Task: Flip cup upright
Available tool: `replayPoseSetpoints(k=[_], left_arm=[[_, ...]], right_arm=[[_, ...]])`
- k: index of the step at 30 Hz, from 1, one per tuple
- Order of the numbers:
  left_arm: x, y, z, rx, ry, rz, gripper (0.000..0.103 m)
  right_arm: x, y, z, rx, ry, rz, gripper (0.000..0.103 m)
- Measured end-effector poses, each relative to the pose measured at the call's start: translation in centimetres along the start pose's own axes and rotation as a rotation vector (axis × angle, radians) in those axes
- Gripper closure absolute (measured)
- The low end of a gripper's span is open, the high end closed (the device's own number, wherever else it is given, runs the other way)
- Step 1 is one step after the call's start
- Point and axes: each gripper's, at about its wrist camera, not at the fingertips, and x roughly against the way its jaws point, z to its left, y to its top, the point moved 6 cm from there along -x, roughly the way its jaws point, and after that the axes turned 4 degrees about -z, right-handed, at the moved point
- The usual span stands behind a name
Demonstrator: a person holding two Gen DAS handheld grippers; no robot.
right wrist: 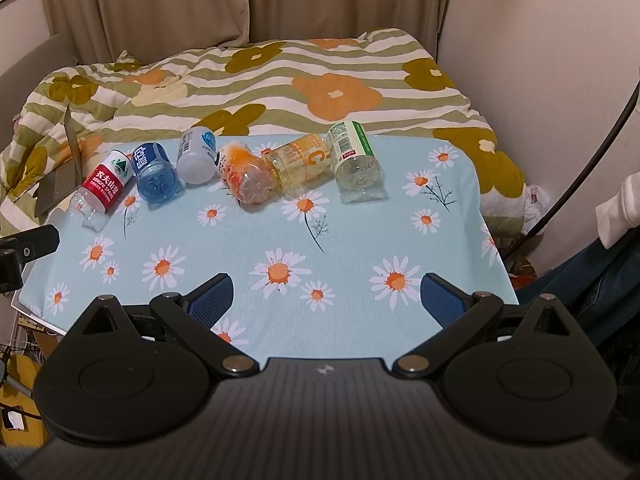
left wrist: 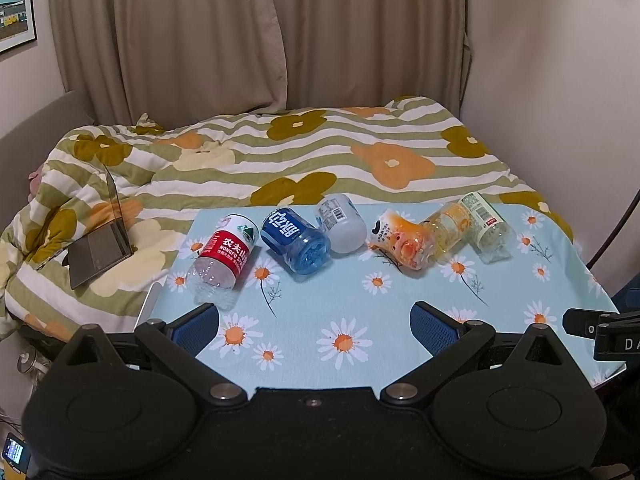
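Note:
Several cut-off bottle cups lie on their sides in a row along the far edge of the daisy-print table [left wrist: 360,288]: a red-label one [left wrist: 224,256], a blue one [left wrist: 294,240], a white one [left wrist: 342,222], an orange one [left wrist: 406,244], a yellow one [left wrist: 450,228] and a green-label one [left wrist: 486,226]. The same row shows in the right wrist view, from the red-label cup [right wrist: 102,190] to the green-label cup [right wrist: 356,162]. My left gripper [left wrist: 314,312] is open and empty over the table's near part. My right gripper [right wrist: 326,286] is open and empty, also short of the row.
Behind the table is a bed with a flowered striped quilt [left wrist: 280,152]. An open laptop [left wrist: 102,240] rests on it at the left. Curtains [left wrist: 240,32] and walls close the back. The other gripper's black body [left wrist: 600,328] shows at the right edge.

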Motion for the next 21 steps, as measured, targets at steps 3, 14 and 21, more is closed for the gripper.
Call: replayPoseSetpoints(k=[3,14,21], left_arm=[[0.0,0.0,0.0,-0.001,0.0,0.0,0.0],[0.04,0.02,0.04,0.0,0.0,-0.001,0.0],[0.04,-0.01,0.04,-0.001,0.0,-0.001,0.0]], right_arm=[[-0.01,0.03,0.04,0.001,0.001,0.0,0.0],[-0.18,-0.06,0.0,0.0,-0.001,-0.001,0.0],[-0.15,-0.01,0.12,0.0,-0.001,-0.001,0.0]])
